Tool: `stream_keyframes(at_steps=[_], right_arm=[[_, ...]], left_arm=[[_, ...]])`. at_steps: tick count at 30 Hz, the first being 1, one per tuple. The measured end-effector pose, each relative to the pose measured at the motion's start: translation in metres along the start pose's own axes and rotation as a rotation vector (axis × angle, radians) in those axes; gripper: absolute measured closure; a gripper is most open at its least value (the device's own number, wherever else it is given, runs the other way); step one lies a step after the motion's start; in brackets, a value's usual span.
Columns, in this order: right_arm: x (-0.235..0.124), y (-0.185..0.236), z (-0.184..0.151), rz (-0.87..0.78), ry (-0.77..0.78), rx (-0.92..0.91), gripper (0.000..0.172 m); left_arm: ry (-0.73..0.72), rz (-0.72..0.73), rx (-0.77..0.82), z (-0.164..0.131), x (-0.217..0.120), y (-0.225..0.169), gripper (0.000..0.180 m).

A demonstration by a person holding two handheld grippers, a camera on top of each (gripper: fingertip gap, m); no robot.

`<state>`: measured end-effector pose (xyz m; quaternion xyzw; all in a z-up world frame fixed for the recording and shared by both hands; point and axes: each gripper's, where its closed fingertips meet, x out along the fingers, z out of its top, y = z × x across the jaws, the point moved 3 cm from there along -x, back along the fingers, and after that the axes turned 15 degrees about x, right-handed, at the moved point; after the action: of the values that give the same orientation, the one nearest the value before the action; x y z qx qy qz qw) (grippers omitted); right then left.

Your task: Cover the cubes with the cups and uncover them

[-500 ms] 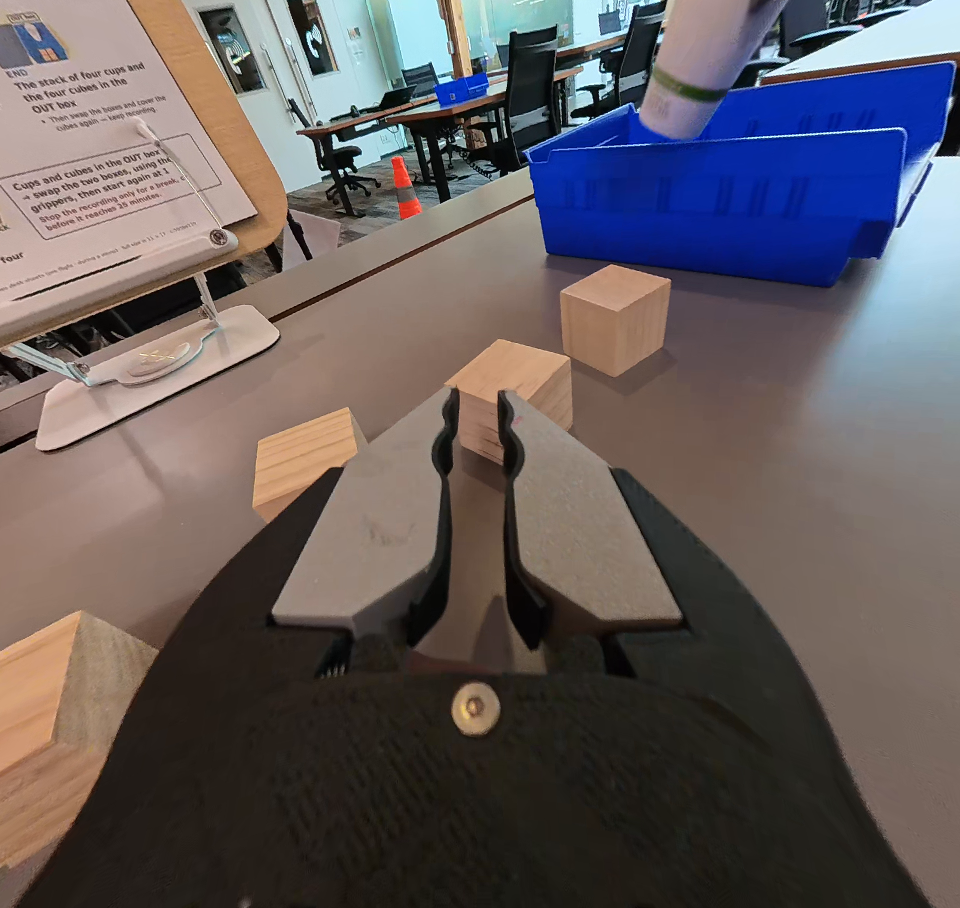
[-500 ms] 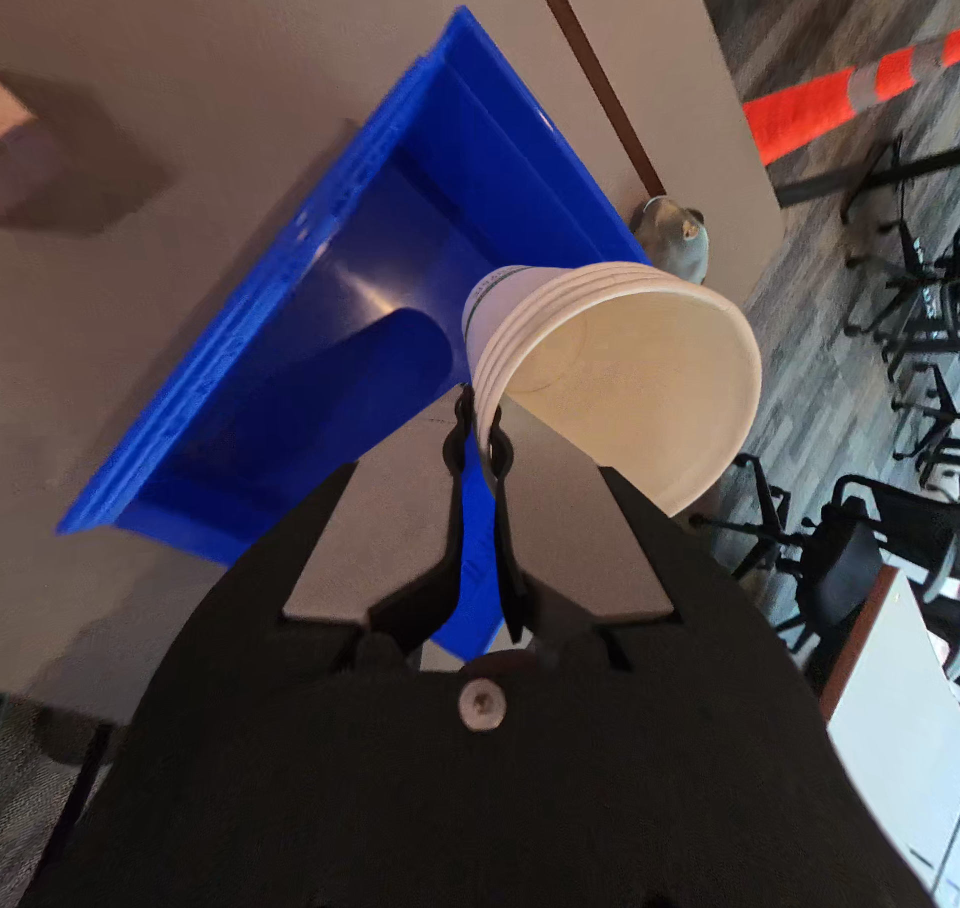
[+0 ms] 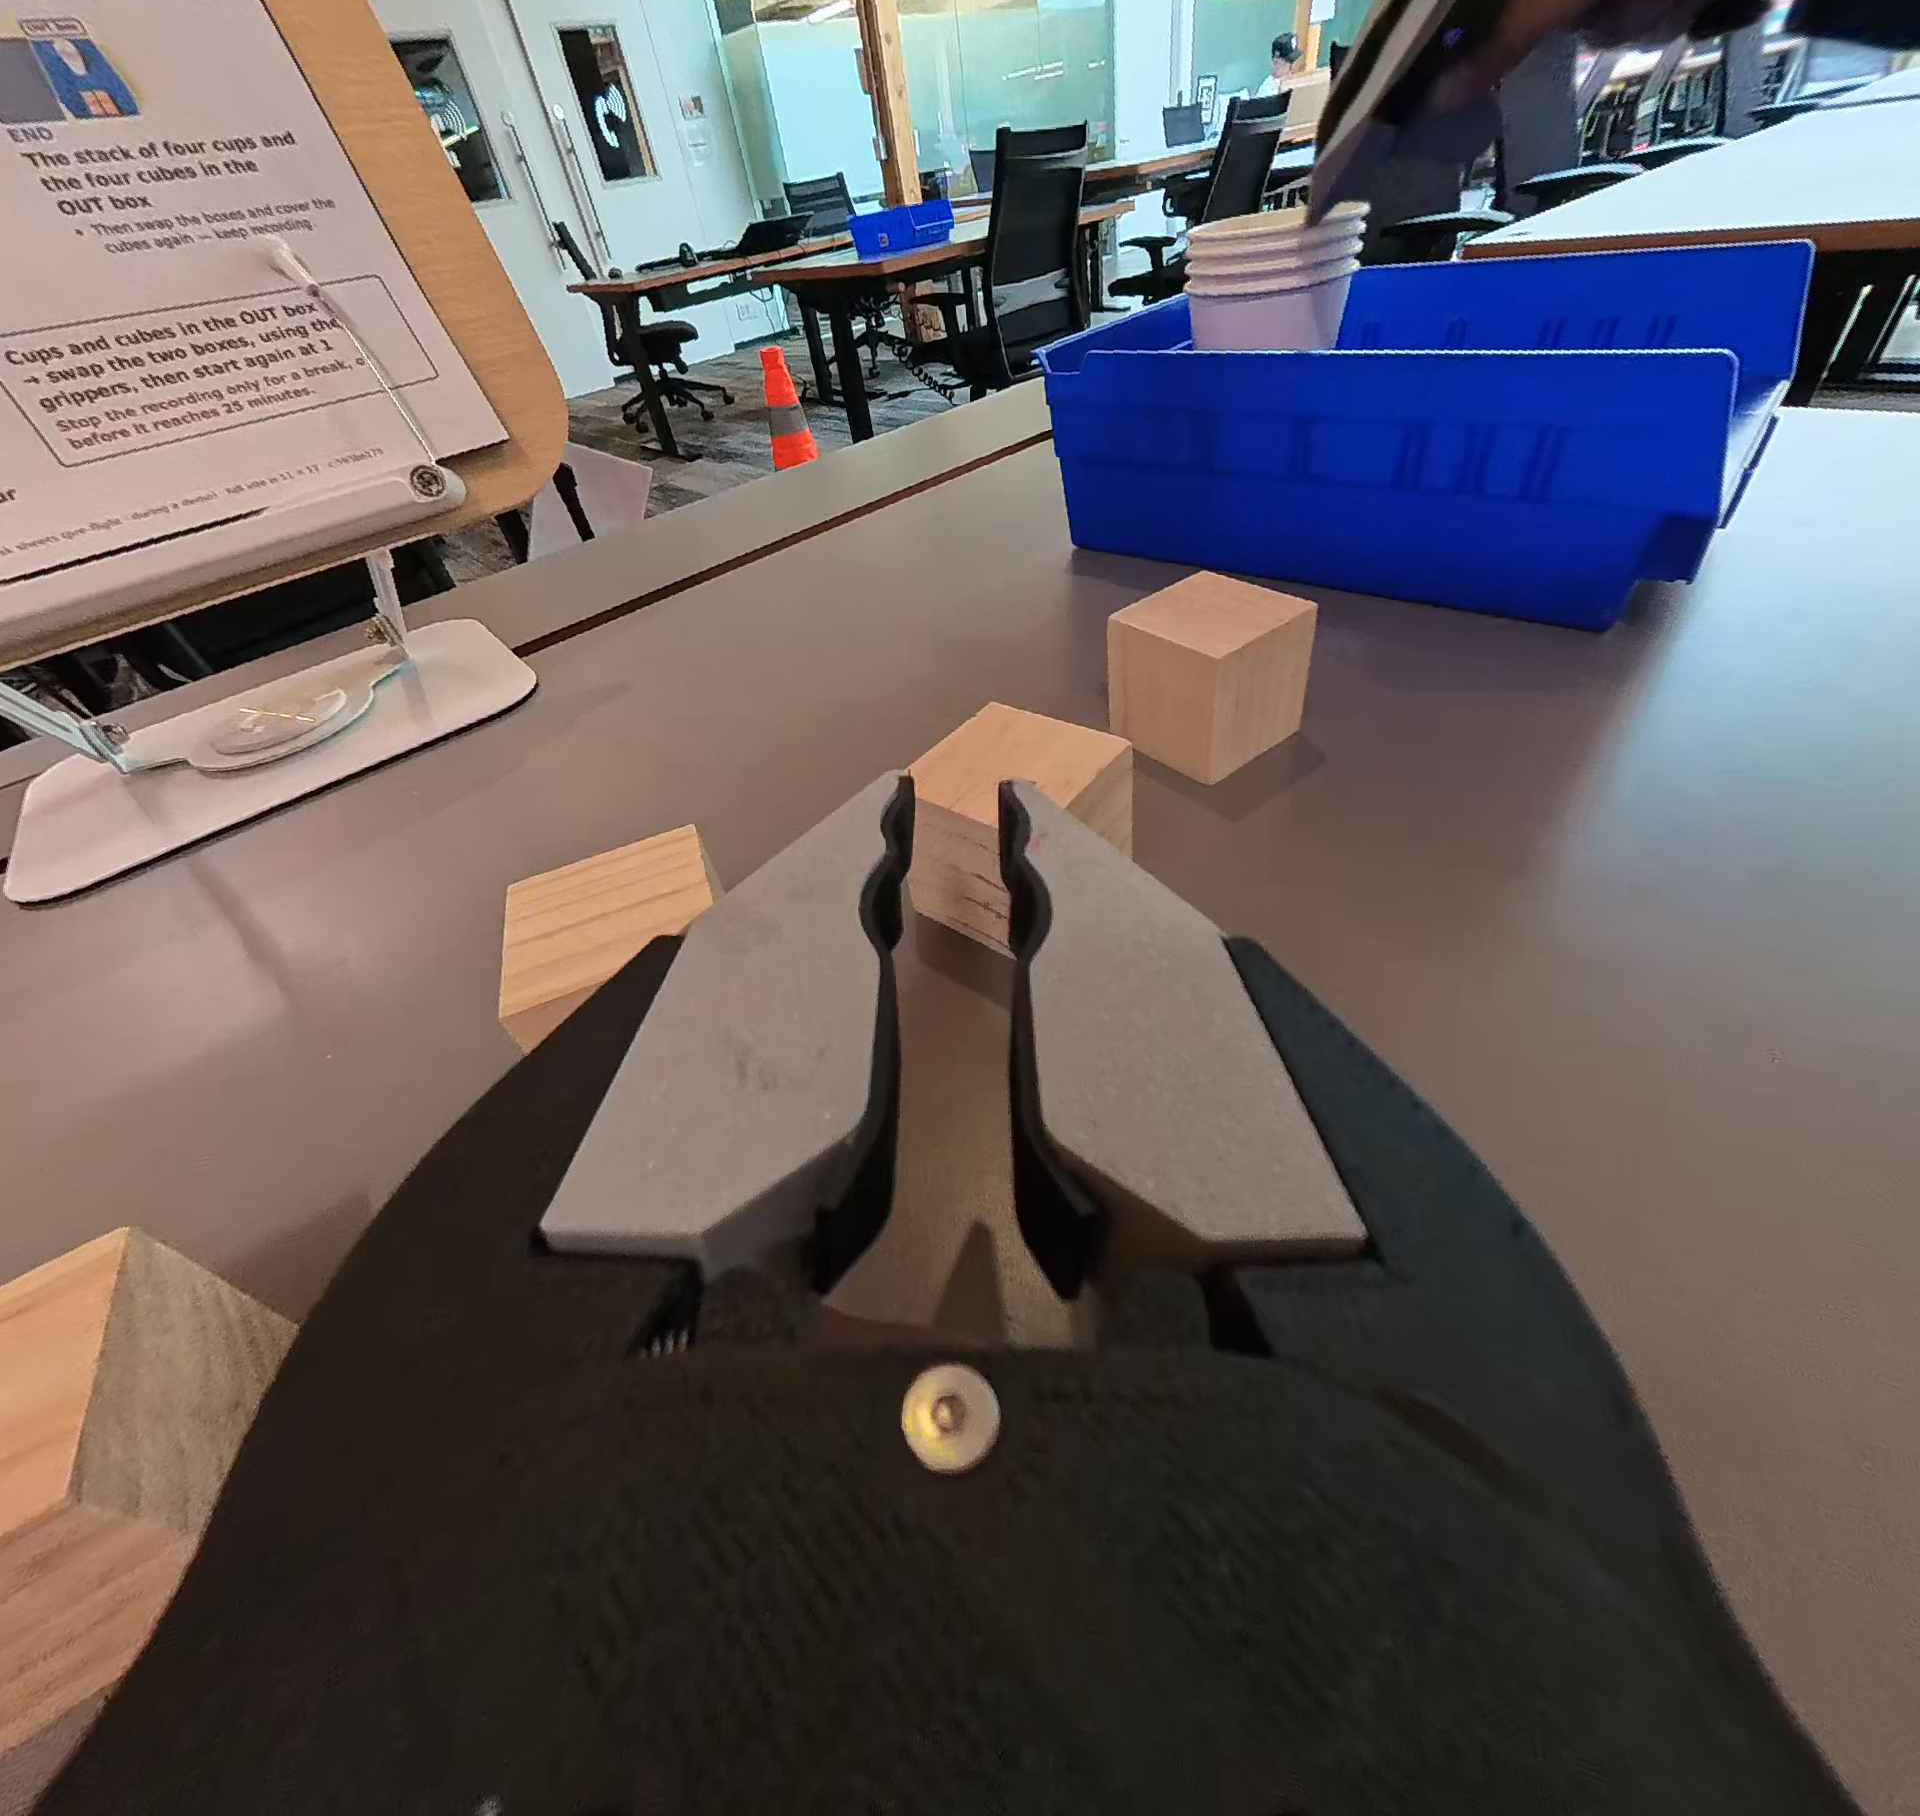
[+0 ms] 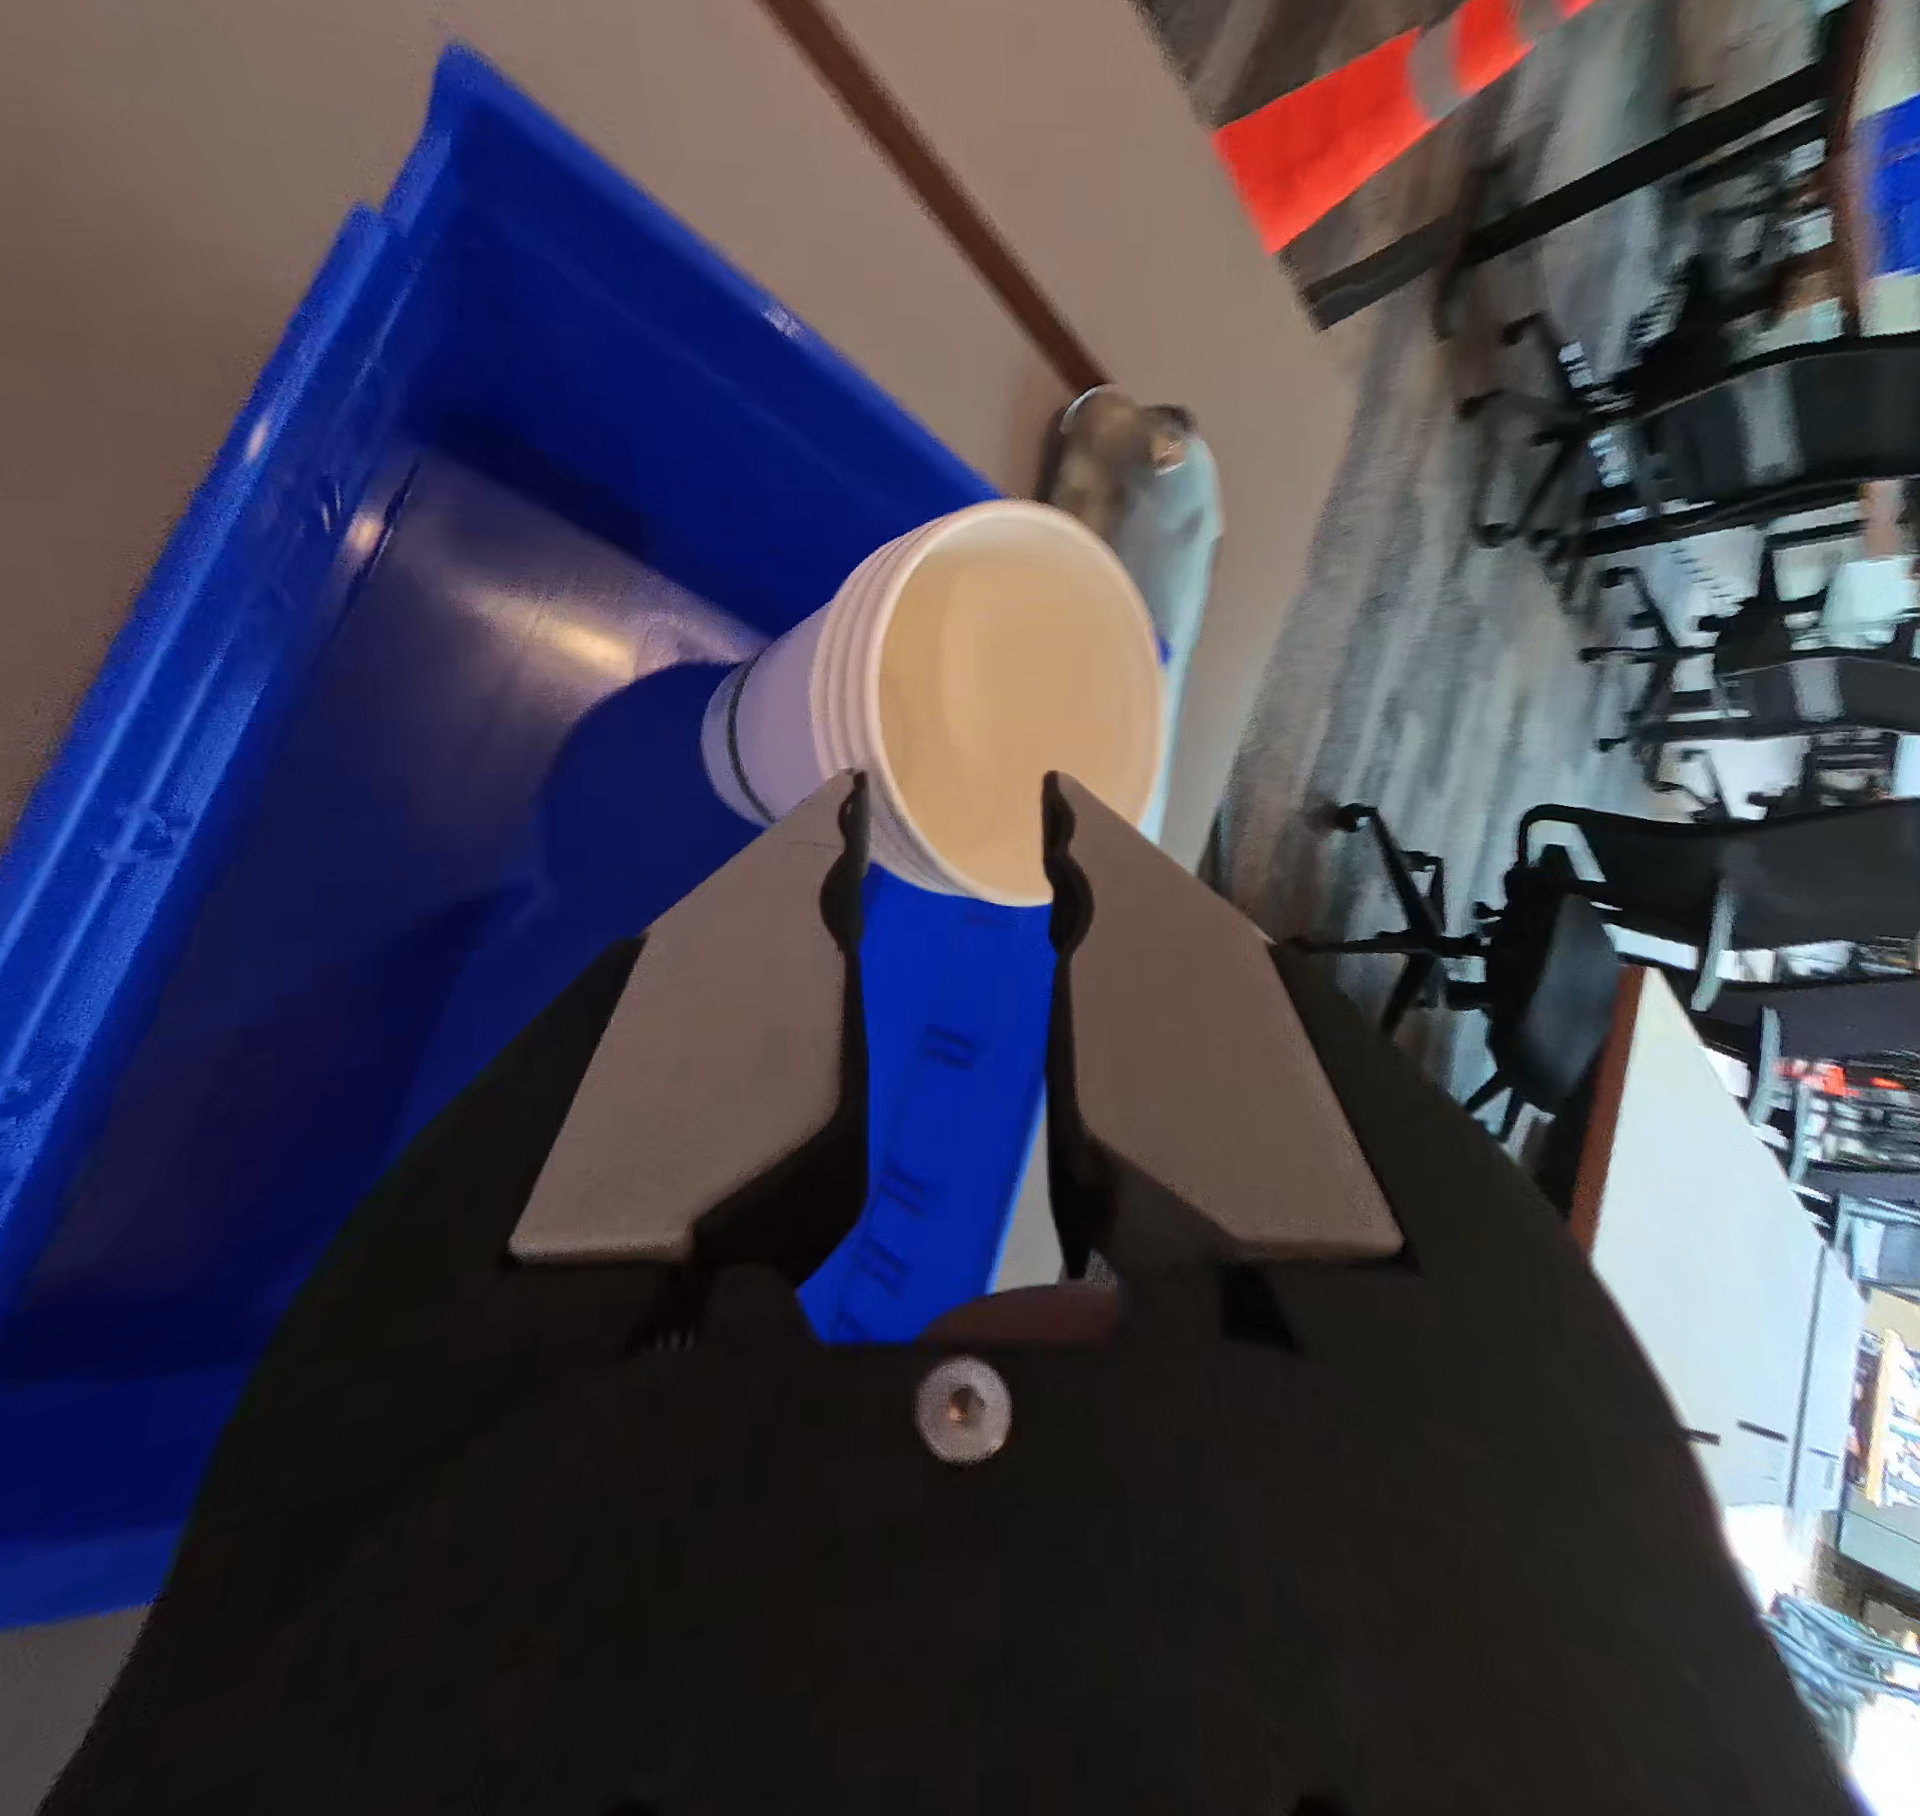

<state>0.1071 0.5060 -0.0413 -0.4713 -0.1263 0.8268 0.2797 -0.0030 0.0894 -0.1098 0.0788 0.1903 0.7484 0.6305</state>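
You have four wooden cubes (image 3: 1205, 670) on surface (image 3: 1558, 935), none covered. One stack of white paper cups (image 3: 1273, 286); four rims countable, so four cups. Two blue bins (image 3: 1382, 478), one nested in other. One document stand (image 3: 260, 717). One orange traffic cone (image 3: 787, 407) on floor. Your two grippers: left gripper (image 3: 956, 800), right gripper (image 4: 953, 795).

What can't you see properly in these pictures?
- Left view: the bottom of the cup stack is hidden behind the blue bin wall.
- Left view: the nearest wooden cube is cut off by the edge.
- Right view: the chairs are blurred.
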Motion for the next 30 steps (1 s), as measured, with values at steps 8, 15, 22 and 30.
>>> stream_keyframes(at_steps=[8, 15, 22, 30], right_arm=[[-0.095, 0.033, 0.041, -0.074, -0.390, 0.100, 0.126], [-0.193, 0.228, 0.053, 0.842, -0.683, 0.163, 0.130], [-0.141, 0.327, 0.035, 0.977, -0.684, 0.183, 0.114], [-0.120, 0.332, 0.031, 0.917, -0.749, 0.187, 0.111]], left_arm=[[-0.050, -0.011, 0.016, 0.005, -0.004, -0.002, 0.163], [-0.092, 0.015, 0.000, 0.008, -0.009, 0.002, 0.167], [-0.095, 0.054, 0.026, 0.008, -0.010, 0.006, 0.174], [-0.080, 0.079, 0.001, 0.005, -0.010, 0.012, 0.172]])
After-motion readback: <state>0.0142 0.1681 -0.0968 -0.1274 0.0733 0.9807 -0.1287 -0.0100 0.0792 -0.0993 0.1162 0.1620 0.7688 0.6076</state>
